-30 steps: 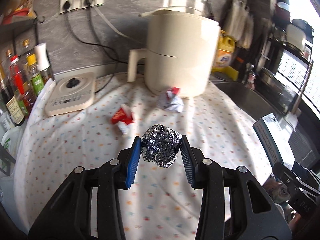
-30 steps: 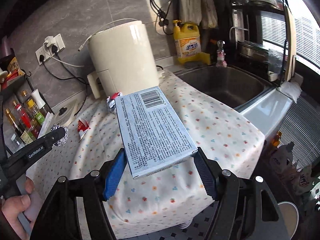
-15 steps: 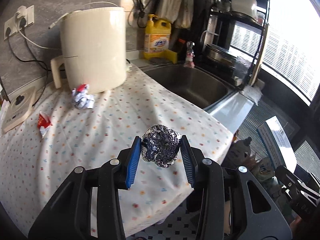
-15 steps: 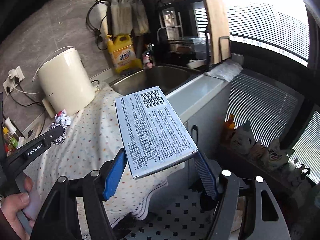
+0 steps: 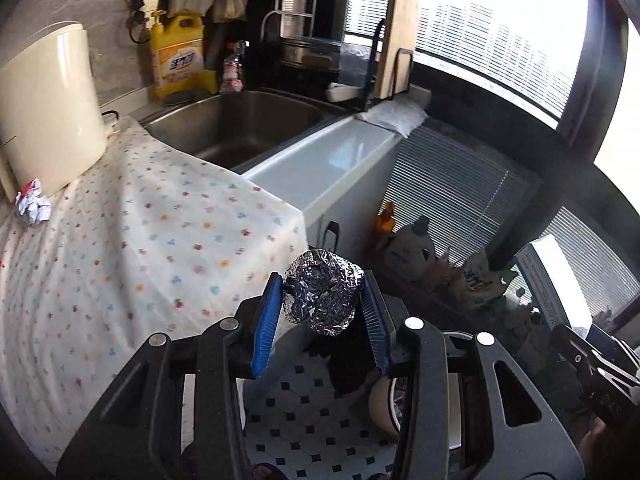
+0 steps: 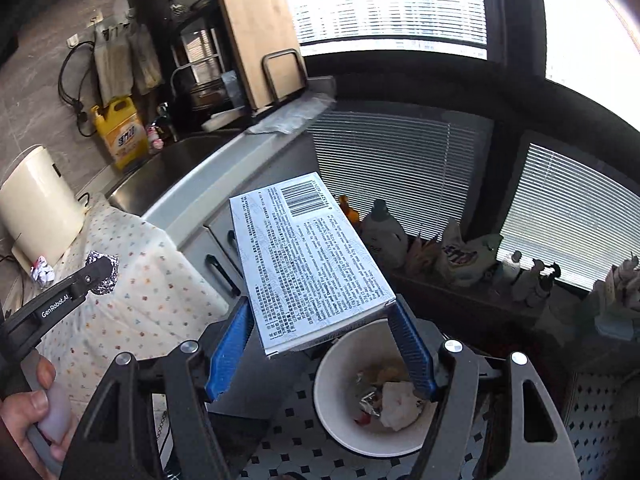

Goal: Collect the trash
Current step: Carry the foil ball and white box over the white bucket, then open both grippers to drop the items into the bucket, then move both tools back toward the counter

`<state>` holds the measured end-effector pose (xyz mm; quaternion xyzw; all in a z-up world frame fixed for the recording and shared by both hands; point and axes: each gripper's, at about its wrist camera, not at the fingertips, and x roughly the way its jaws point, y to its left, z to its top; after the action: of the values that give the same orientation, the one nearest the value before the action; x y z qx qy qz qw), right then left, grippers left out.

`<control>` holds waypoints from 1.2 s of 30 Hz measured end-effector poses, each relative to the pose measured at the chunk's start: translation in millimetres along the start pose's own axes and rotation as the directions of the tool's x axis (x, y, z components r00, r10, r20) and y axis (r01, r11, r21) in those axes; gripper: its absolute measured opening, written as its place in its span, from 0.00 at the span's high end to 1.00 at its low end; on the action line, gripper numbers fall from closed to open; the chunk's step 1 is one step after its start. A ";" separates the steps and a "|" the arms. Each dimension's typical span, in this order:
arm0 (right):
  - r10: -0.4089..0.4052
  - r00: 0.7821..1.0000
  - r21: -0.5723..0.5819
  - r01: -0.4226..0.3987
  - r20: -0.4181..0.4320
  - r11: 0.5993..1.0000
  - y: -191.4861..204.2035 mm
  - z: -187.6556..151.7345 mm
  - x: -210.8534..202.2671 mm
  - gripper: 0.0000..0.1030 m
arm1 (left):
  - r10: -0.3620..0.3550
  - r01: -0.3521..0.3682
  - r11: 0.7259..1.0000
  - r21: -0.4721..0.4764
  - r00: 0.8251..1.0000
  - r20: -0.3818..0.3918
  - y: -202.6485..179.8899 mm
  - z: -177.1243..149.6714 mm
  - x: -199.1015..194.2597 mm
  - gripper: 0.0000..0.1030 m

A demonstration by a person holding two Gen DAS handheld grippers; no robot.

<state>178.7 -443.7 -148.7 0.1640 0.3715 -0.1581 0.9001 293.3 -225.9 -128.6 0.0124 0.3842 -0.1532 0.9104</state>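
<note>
My left gripper [image 5: 322, 322] is shut on a crumpled foil ball [image 5: 322, 294], held past the counter's edge above the tiled floor. It also shows in the right wrist view [image 6: 103, 270]. My right gripper [image 6: 320, 344] is shut on a flat white printed box [image 6: 308, 264], held over a round white trash bin [image 6: 334, 412] on the floor with wrappers inside. Part of that bin [image 5: 384, 404] shows under the left gripper. A crumpled wrapper [image 5: 32, 208] lies on the dotted cloth by the cream appliance [image 5: 48, 108].
A steel sink [image 5: 236, 128] sits beyond the cloth-covered counter [image 5: 140, 248]. A yellow detergent jug [image 5: 178, 56], dish rack and cutting board [image 6: 256, 36] stand behind it. Bottles and bags [image 6: 460, 256] line a low shelf under the blinds. Cabinet doors [image 6: 218, 268] face the bin.
Both grippers swung right, away from the counter and toward the floor. The trash bin has come into view under the box; the red wrapper and scale have left the view.
</note>
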 end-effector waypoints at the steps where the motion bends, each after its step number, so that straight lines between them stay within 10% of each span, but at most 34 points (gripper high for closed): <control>1: -0.014 1.000 0.004 0.014 -0.009 1.000 -7.7 -2.7 1.0 0.33 | -0.011 0.011 1.000 0.008 1.000 -0.008 -7.2 -1.9 3.1 0.61; 4: -0.041 0.999 0.031 0.041 -0.025 0.999 -31.4 -11.3 1.2 0.17 | -0.040 0.041 0.999 0.035 0.999 -0.030 -32.3 -9.2 11.2 0.61; 20: -0.132 0.989 0.112 0.138 -0.063 0.984 -126.6 -35.8 -12.4 0.17 | -0.236 0.261 0.958 0.119 0.954 -0.185 -158.1 -52.3 51.0 0.59; 23: -0.133 0.989 0.112 0.140 -0.068 0.984 -135.8 -37.2 -12.7 0.17 | -0.274 0.301 0.947 0.115 0.940 -0.202 -169.4 -56.2 52.5 0.36; 36: -0.047 0.998 0.069 0.051 -0.047 0.996 -99.2 -19.9 -1.0 0.17 | -0.151 0.157 0.986 0.062 0.983 -0.101 -103.4 -32.1 27.6 0.18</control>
<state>125.5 -524.2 -179.0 0.1900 0.3901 -0.1893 0.8808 259.3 -327.3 -160.8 0.0219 0.4216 -0.2359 0.8753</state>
